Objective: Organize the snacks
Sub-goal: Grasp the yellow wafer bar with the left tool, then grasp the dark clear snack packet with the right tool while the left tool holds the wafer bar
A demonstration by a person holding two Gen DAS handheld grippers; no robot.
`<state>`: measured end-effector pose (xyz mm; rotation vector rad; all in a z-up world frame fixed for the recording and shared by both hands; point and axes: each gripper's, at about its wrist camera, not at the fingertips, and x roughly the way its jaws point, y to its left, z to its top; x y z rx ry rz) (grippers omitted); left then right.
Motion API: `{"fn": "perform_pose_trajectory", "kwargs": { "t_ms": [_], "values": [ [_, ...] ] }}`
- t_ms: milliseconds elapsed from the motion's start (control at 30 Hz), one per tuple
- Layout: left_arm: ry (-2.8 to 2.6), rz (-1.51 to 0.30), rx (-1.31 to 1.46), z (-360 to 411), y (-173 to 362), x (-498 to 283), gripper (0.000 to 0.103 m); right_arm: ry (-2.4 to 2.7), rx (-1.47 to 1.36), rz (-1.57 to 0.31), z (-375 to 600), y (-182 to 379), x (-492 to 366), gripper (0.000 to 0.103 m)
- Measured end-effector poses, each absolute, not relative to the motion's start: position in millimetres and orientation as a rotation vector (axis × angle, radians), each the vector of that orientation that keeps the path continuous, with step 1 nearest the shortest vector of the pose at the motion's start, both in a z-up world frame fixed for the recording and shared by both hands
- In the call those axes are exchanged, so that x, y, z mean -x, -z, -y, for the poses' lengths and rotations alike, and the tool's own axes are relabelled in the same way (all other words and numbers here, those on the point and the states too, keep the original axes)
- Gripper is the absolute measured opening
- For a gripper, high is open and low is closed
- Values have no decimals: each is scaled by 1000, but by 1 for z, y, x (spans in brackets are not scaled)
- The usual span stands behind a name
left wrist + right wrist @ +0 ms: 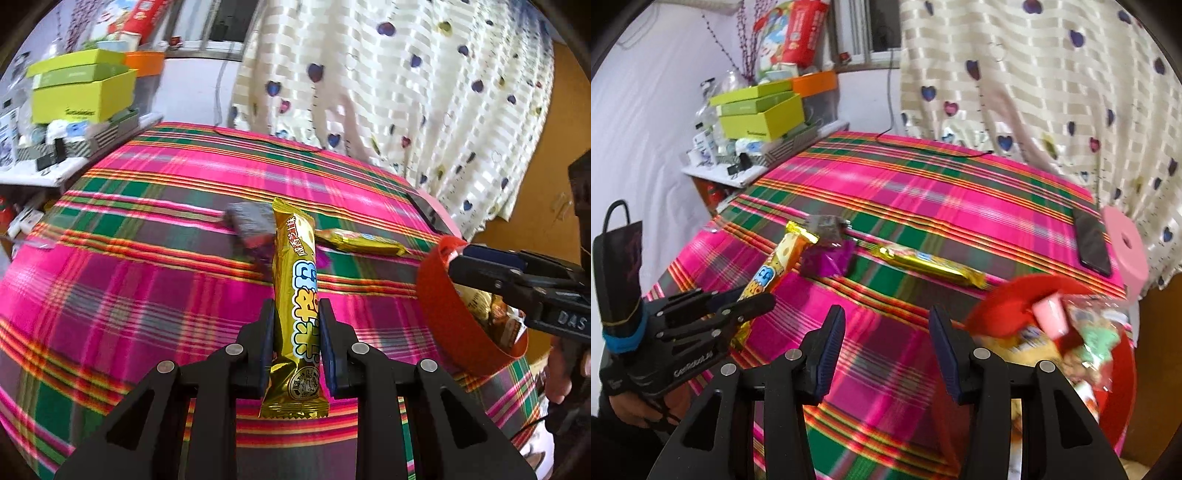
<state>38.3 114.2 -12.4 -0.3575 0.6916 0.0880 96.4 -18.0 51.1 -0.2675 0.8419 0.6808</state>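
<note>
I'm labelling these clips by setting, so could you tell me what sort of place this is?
Probably a lived-in home room: a plaid tablecloth, a heart-print curtain, and a side shelf stacked with boxes and bottles.

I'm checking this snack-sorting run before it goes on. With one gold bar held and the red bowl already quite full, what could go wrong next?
1. The left gripper clamps the gold bar near its lower end, so the long free end could swing or slip.
2. The red bowl is heaped with snacks; another bar may slide off.
3. The bowl sits near the table edge, under the right gripper; a bump could tip it.
</note>
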Motion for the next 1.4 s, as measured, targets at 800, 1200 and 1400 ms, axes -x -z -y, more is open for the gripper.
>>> {"fn": "perform_pose_trajectory", "kwargs": {
  "t_ms": [800, 1200, 1400],
  "values": [
    [-197, -646, 503, -197, 27, 6, 23, -751, 493, -946, -159, 6, -177, 64],
    [-203, -644, 515, -203, 29, 9, 23, -717, 489, -989, -160, 22, -181, 44],
    [-201, -640, 504, -196, 22, 8, 23, -765, 447, -934, -143, -1, -160, 43]
  ]
}}
